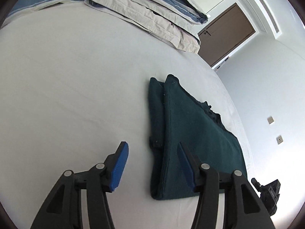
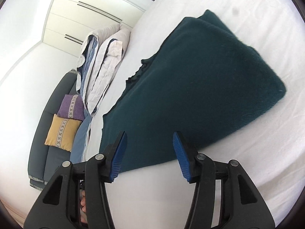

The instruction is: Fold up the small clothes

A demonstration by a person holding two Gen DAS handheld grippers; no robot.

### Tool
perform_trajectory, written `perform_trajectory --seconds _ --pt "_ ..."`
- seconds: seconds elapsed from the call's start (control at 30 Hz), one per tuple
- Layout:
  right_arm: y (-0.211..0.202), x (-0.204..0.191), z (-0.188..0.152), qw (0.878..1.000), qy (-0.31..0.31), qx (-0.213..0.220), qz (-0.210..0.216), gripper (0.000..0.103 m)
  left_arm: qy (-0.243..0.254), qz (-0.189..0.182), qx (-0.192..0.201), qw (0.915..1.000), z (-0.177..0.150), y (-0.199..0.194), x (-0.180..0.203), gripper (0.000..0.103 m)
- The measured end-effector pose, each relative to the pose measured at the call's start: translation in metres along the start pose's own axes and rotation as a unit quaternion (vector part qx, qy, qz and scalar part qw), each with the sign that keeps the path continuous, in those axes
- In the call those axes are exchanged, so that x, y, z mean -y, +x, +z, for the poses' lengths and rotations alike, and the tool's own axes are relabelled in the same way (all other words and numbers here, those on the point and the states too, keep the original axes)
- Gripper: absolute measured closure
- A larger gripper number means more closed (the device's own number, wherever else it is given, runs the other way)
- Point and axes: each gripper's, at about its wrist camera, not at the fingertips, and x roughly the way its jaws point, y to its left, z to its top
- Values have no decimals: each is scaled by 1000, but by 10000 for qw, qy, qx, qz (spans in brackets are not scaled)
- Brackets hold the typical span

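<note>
With the dark green garment (image 1: 190, 133) lying folded flat on the white bed (image 1: 66, 85), the step in hand looks like the pause between folds: both tools are off the cloth and nothing is being carried. The left hand-held gripper (image 1: 152, 152) hangs over the garment's near edge with its jaws apart and nothing clamped; one blue pad is over bare sheet, the other over the cloth. The right hand-held gripper (image 2: 150, 143) is likewise apart and empty, poised above the garment (image 2: 190, 76) at its near edge, which lies close to the side of the bed.

The garment shows a doubled layer along one long side, so at least one fold seems done. My judgement is that the next move calls for each gripper to close on an end of the same edge, lift together and lay it across evenly, or else to smooth the piece.

Counted: one green garment, two grippers, one stack of folded bedding (image 1: 152, 15) at the far end of the bed, and two cushions, one purple (image 2: 71, 106), one yellow (image 2: 62, 131), on a dark sofa (image 2: 42, 133).
</note>
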Motion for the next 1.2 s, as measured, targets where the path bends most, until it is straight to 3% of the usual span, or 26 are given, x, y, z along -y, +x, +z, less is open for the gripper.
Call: perform_trajectory --seconds 0.17,0.27,0.4,0.53,0.67,0.83,1.03,1.13,1.2 --pt "28 -22 -4 9987 13 -283 417 53 -297 -283 -584 9975 22 48 -3 45" --pt "43 -33 -7 9979 -94 -461 448 53 -387 -407 -647 9963 34 59 -1 45" --pt "58 -42 -11 9968 -140 -611 497 53 -359 -584 -1008 9925 44 78 2 45" --pt "68 -49 -15 9960 -134 -677 571 53 -253 -883 -1320 9870 43 80 4 50" --pt "81 -63 -17 9948 -247 -791 589 53 -199 -887 -1440 9854 34 75 0 62" --pt "101 -84 -12 9929 -412 -925 631 53 -171 -790 -1398 9869 27 70 -3 76" --pt "139 -102 1 9896 -543 -1252 447 53 -135 -715 -1157 9906 28 63 0 82" --pt "163 -93 5 9876 -483 -1482 162 54 129 -520 -1008 9935 32 60 9 85" --pt "171 -83 6 9878 -286 -1514 227 55 330 -404 -912 9945 34 57 19 87"
